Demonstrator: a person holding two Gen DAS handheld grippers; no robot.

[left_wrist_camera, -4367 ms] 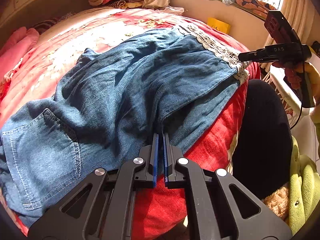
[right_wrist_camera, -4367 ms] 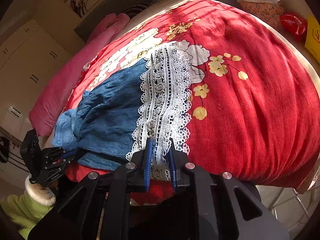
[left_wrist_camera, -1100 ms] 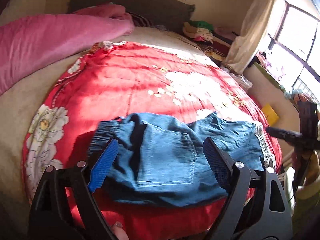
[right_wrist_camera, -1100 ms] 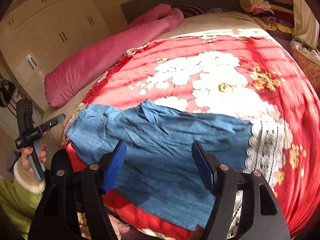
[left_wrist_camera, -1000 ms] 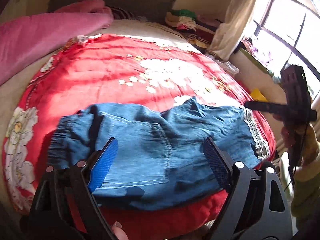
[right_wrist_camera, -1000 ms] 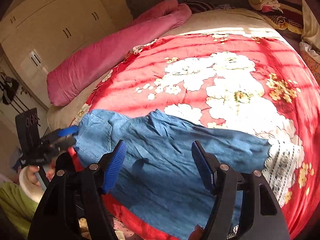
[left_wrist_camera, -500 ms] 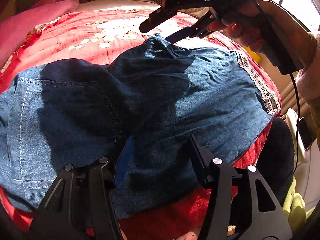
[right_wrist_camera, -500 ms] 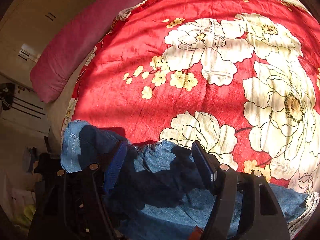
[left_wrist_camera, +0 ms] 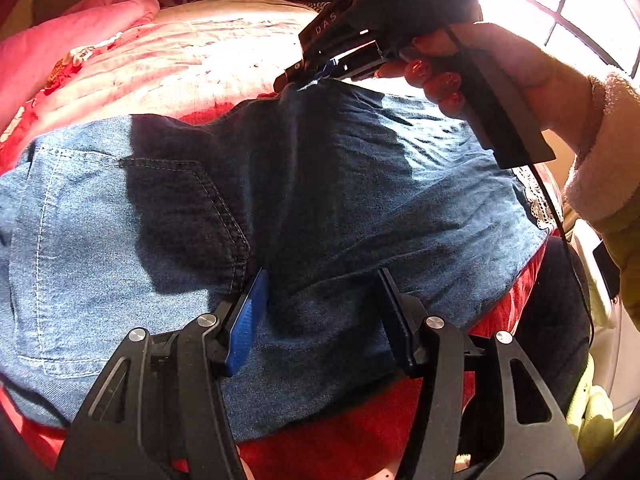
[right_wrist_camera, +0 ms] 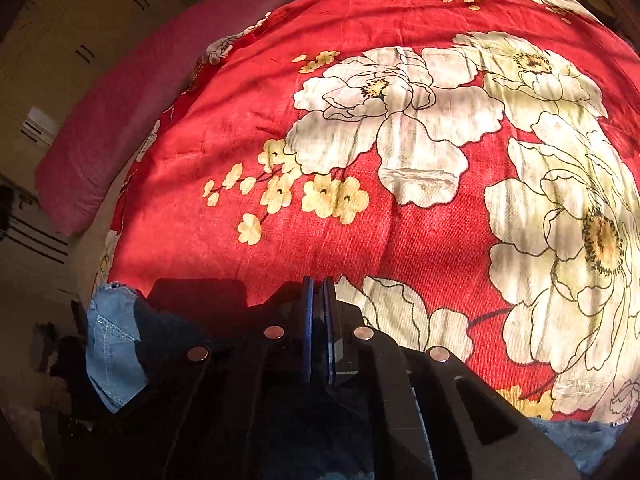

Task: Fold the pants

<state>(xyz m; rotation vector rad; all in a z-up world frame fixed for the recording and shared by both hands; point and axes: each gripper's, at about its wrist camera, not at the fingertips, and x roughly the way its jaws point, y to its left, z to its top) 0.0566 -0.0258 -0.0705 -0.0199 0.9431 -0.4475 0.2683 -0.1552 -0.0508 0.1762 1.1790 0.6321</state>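
Left wrist view, left to right: pink bedding (left_wrist_camera: pixel 76 28) at far left; denim pants (left_wrist_camera: pixel 328 208) spread across the near edge of a red floral bedspread (left_wrist_camera: pixel 168 64), back pocket (left_wrist_camera: pixel 132 248) at left, lace hem (left_wrist_camera: pixel 534 196) at right. Left gripper (left_wrist_camera: pixel 320 312): fingers half apart, pressed down on the near denim, a swell of cloth between them, pads not clamped. Right gripper (left_wrist_camera: pixel 316 74), far side, held by a hand (left_wrist_camera: pixel 492 68) in a fleecy cuff: jaws have just closed, pinching the pants' far edge.

Right wrist view: wardrobe doors (right_wrist_camera: pixel 60 60) at left; blue pads (right_wrist_camera: pixel 307 332) nearly together with denim between them; white flowers across the bedspread at right.
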